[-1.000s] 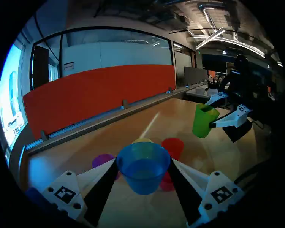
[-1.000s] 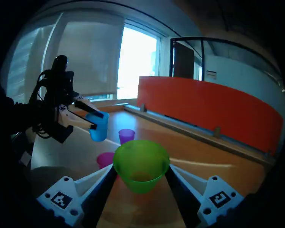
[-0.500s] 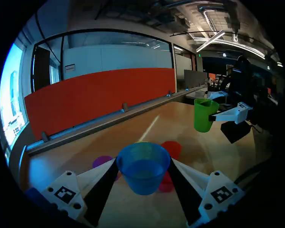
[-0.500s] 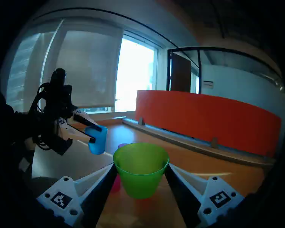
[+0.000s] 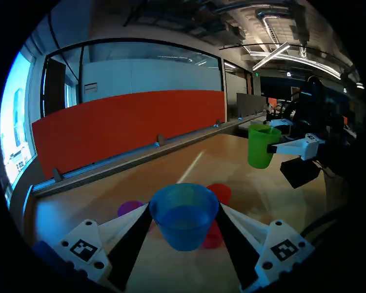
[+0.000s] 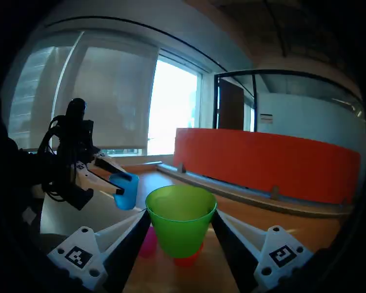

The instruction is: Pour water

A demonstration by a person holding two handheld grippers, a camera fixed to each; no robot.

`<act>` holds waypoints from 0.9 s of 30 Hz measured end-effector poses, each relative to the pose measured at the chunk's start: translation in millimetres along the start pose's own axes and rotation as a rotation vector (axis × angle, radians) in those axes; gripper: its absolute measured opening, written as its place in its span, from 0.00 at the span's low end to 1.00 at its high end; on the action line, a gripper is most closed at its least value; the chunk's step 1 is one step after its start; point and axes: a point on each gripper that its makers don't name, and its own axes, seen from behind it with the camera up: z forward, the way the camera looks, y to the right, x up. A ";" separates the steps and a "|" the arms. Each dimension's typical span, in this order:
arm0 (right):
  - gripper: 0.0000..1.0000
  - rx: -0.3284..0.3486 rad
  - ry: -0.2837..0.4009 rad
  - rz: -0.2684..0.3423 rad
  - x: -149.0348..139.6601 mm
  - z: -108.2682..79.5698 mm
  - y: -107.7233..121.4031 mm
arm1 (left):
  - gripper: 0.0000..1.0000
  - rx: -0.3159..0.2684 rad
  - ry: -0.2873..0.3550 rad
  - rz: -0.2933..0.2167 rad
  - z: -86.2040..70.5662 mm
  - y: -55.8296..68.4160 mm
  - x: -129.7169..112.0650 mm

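Below, a long pale wooden tabletop (image 5: 207, 161) runs away through the room, edged on its far side by a low orange divider panel (image 5: 134, 122) with glass walls above it. A bright window (image 6: 174, 107) beside a drawn blind lights one end, and strip lights (image 5: 275, 49) cross the dark ceiling at the other. A small red plastic cup (image 5: 220, 192) and a purple plastic cup (image 5: 129, 207) stand on the wood, both partly hidden behind what the left gripper carries. The left gripper (image 5: 183, 217) is clamped on a translucent blue plastic cup (image 5: 184, 234), upright above the table, with water showing through its wall partway up. The right gripper (image 6: 181, 227) clasps a translucent green plastic cup (image 6: 182, 239), also upright in the air; what it contains cannot be made out. Seen from the left gripper view, the green cup hangs off to the right, well apart from the blue one.
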 end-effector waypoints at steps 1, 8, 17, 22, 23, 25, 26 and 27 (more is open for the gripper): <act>0.90 0.000 0.002 -0.001 0.1 0.3 -0.5 | 0.87 -0.001 0.001 0.000 -0.1 0.3 0.1; 0.90 -0.002 0.015 -0.003 3.2 2.9 -1.6 | 0.87 -0.006 0.007 -0.004 -0.1 1.7 0.9; 0.90 0.023 0.033 0.027 8.3 5.5 -7.6 | 0.87 -0.010 0.022 -0.014 -0.7 2.0 3.0; 0.90 0.025 0.034 0.024 8.4 6.4 -7.5 | 0.87 -0.015 0.040 -0.024 -1.9 2.2 5.0; 0.90 0.025 0.033 0.024 8.5 6.6 -7.6 | 0.87 -0.015 0.044 -0.025 -2.3 1.8 5.9; 0.90 0.027 0.033 0.024 8.5 6.8 -7.8 | 0.87 -0.015 0.057 -0.029 -3.1 1.4 8.3; 0.90 0.027 0.033 0.024 8.3 6.9 -7.8 | 0.87 -0.015 0.065 -0.031 -3.4 1.2 9.7; 0.90 0.028 0.033 0.024 8.1 7.0 -7.9 | 0.87 -0.016 0.073 -0.034 -3.8 1.2 11.2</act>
